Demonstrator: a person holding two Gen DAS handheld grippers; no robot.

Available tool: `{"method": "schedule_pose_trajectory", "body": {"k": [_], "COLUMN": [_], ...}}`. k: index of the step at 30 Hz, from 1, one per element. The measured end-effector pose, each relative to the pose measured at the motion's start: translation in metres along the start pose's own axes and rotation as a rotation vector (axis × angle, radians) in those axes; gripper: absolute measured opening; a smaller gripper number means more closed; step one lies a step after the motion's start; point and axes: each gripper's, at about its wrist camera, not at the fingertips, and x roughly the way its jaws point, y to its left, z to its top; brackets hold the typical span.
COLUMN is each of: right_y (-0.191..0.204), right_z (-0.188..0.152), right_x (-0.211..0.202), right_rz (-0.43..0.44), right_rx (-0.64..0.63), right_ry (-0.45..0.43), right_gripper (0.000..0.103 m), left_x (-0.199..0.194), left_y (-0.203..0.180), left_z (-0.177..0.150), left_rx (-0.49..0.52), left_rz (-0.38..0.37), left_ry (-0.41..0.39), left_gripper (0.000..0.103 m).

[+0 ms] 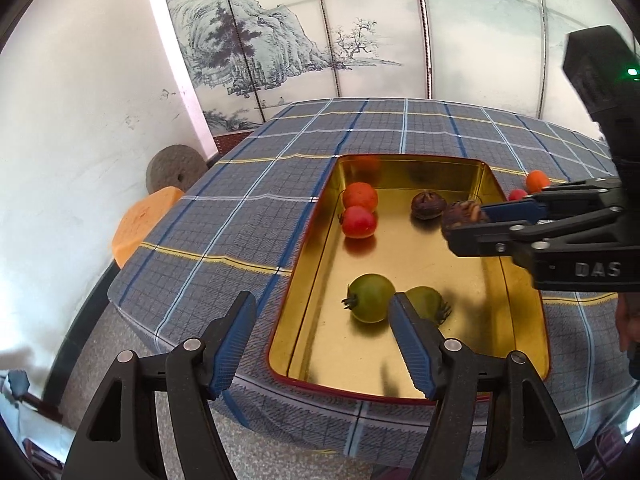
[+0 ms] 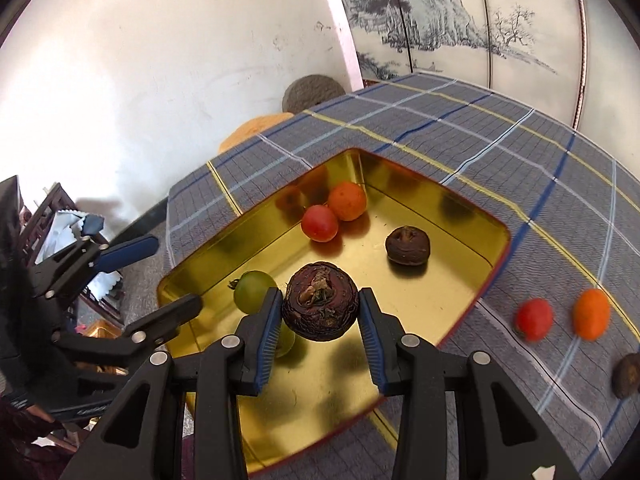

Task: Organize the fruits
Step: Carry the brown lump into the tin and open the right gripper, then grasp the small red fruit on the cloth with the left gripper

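Observation:
A gold tin tray (image 1: 400,376) (image 2: 452,292) lies on a plaid tablecloth. In it are an orange fruit (image 1: 360,196) (image 2: 347,201), a red fruit (image 1: 359,221) (image 2: 319,223), a dark brown fruit (image 1: 428,205) (image 2: 408,245) and two green fruits (image 1: 370,297) (image 1: 426,303); one shows in the right wrist view (image 2: 254,291). My right gripper (image 2: 320,310) (image 1: 466,222) is shut on another dark brown fruit (image 2: 320,306) (image 1: 462,214) above the tray. My left gripper (image 1: 322,340) (image 2: 172,276) is open and empty over the tray's near left edge.
Outside the tray, on the cloth, lie a red fruit (image 2: 534,319) (image 1: 517,194), an orange fruit (image 2: 591,314) (image 1: 537,181) and a dark brown fruit (image 2: 628,376). A stone disc (image 1: 176,170) and an orange stool (image 1: 140,224) stand by the white wall at the left.

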Motion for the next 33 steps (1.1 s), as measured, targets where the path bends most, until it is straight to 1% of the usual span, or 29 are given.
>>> {"method": "schedule_pose_trajectory", "body": {"k": [5,8,10,14,15,18,19,21,25,26,27,28,30,31,32,33], "right_y": [-0.004,-0.006,-0.006,-0.008,-0.01,-0.018,-0.024,-0.038,-0.068,-0.08,-0.087,-0.098,-0.114,-0.124,-0.134,-0.143], "right_z": [0.005,0.007,0.008,0.003,0.0,-0.012,-0.019,-0.032,-0.061,-0.072,-0.078,-0.089,-0.104,-0.114,-0.122,-0.128], "right_x": [0.009,0.01,0.009,-0.003,-0.007,-0.025,-0.033,-0.047,-0.073,-0.084,-0.09,-0.099,-0.112,-0.12,-0.128,-0.133], "right_rz": [-0.01,0.002,0.003,0.01,0.012,0.012,0.008,0.002,-0.072,-0.107,-0.128,-0.169,-0.257,-0.324,-0.37,-0.4], "right_rx": [0.02,0.038,0.04,0.054,0.059,0.09,0.114,0.163,0.236,0.263,0.277,0.298,0.314,0.319,0.329,0.342], "right_ry": [0.005,-0.008,-0.019,-0.055,-0.068,-0.117,-0.137,-0.161,-0.176,-0.181,-0.183,-0.179,-0.161,-0.15,-0.142,-0.135], "right_gripper": [0.037,0.038,0.043,0.048,0.051,0.062,0.064,0.064,0.066,0.067,0.071,0.076,0.082,0.085,0.087,0.094], "left_x": [0.001,0.003,0.004,0.003,0.004,0.004,0.005,0.005,0.003,0.003,0.003,0.002,0.002,0.002,0.001,0.001], "left_y": [0.002,0.004,0.005,0.007,0.006,0.004,0.003,0.0,-0.004,-0.005,-0.006,-0.008,-0.012,-0.014,-0.016,-0.02], "left_z": [-0.002,-0.004,-0.004,-0.005,-0.005,-0.005,-0.006,-0.006,-0.005,-0.005,-0.005,-0.005,-0.004,-0.003,-0.003,-0.002], "left_rx": [0.003,0.0,-0.003,-0.004,-0.003,0.005,0.01,0.017,0.027,0.032,0.036,0.039,0.048,0.054,0.06,0.069], "left_rz": [0.0,-0.002,-0.003,-0.003,-0.003,-0.002,-0.001,-0.001,-0.006,-0.006,-0.007,-0.01,-0.013,-0.013,-0.014,-0.015], "left_ry": [0.003,0.007,0.01,0.014,0.015,0.018,0.02,0.026,0.024,0.024,0.023,0.023,0.023,0.023,0.022,0.021], "left_gripper": [0.07,0.07,0.07,0.07,0.07,0.07,0.07,0.07,0.07,0.07,0.07,0.07,0.07,0.07,0.07,0.07]}}
